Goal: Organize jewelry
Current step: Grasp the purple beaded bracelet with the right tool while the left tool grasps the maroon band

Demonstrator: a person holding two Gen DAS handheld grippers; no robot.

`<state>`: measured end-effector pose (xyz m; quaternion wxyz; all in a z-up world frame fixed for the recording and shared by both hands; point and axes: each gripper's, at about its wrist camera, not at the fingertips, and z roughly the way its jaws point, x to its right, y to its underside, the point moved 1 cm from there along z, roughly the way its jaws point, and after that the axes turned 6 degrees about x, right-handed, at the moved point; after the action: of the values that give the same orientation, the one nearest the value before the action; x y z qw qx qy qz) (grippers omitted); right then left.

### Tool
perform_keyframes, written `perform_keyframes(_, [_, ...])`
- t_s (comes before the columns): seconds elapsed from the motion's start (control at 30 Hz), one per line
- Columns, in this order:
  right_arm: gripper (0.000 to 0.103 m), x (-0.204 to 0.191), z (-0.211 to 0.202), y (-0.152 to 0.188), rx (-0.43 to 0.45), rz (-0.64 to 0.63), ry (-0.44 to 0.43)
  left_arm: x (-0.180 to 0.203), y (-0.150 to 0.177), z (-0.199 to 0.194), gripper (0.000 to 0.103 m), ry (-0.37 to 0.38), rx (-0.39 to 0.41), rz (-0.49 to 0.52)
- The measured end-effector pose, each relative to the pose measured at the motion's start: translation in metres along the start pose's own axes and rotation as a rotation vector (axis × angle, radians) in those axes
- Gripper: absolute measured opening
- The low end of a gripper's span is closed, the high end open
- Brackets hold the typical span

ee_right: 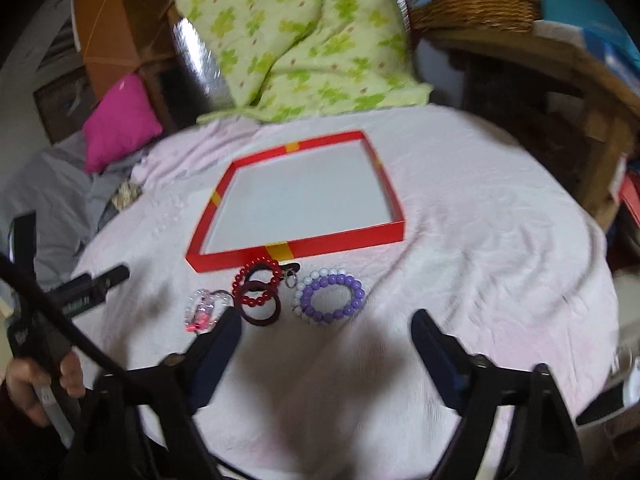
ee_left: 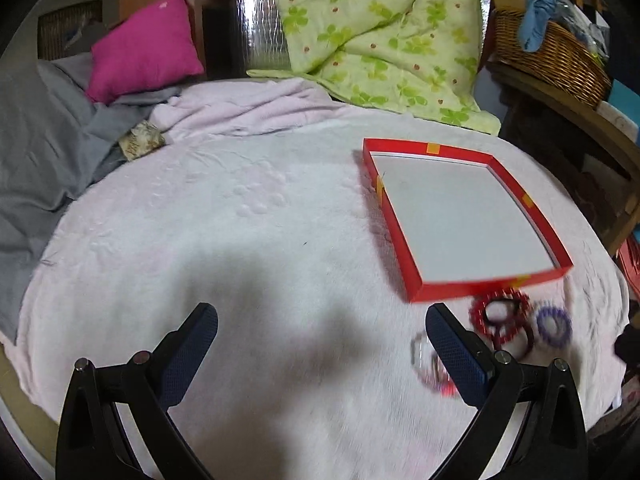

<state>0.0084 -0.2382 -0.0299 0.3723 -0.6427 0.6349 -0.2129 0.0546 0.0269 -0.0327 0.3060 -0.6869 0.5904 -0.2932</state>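
We hold both grippers low over a pale pink blanket (ee_left: 260, 208) spread on a bed. Our left gripper (ee_left: 322, 320) has its jaws spread wide with nothing between them; only bare blanket and shadow lie in the gap. Just outside its right finger (ee_left: 456, 352) sits the jewelry: a clear, pinkish bracelet (ee_left: 426, 364) partly hidden behind that finger, then a red bead bracelet (ee_left: 500, 312) with a dark ring (ee_left: 520, 340) overlapping it, and a purple bead bracelet (ee_left: 554, 326) farthest out. All are blurred in this view. Beyond that finger's tip lies a shallow red tray (ee_left: 452, 290) with a white floor, its near wall just beside the red beads.

Our right gripper (ee_right: 326, 332) also has its jaws apart and grips nothing. No bracelet is pinched between its pads. The purple bead bracelet (ee_right: 332, 298) lies ahead of the gap, toward the left finger (ee_right: 218, 344), with a white bead bracelet (ee_right: 306, 284) touching its far side. The red bead bracelet (ee_right: 256, 284) and dark ring (ee_right: 260, 306) lie just ahead of the left fingertip, and the clear bracelet (ee_right: 204, 308) sits just outside it. The red tray (ee_right: 304, 250) lies farther ahead, empty as far as we can see.

To the left of these jaws a hand (ee_right: 40, 384) holds the other gripper's handle. Beyond the tray lie a green floral quilt (ee_right: 296, 40) and a magenta pillow (ee_right: 120, 124).
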Motion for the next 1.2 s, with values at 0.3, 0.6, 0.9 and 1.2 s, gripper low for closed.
perform_keyframes(0.3, [0.036,0.011,0.072,-0.004,-0.145,-0.004,0.012,0.021,-0.005,0.047,0.097,-0.003,-0.024,0.044])
perform_keyframes(0.6, [0.014,0.020,0.095,-0.002,-0.182,-0.005,0.072,0.026,-0.013,0.067,0.097,-0.062,-0.008,0.085])
perform_keyframes(0.9, [0.010,0.023,0.079,-0.006,-0.121,0.033,0.049,0.025,-0.017,0.075,0.094,-0.074,-0.010,0.089])
perform_keyframes(1.2, [0.010,0.032,0.055,-0.015,-0.027,0.107,-0.027,0.035,-0.009,0.036,0.094,0.025,0.056,0.156])
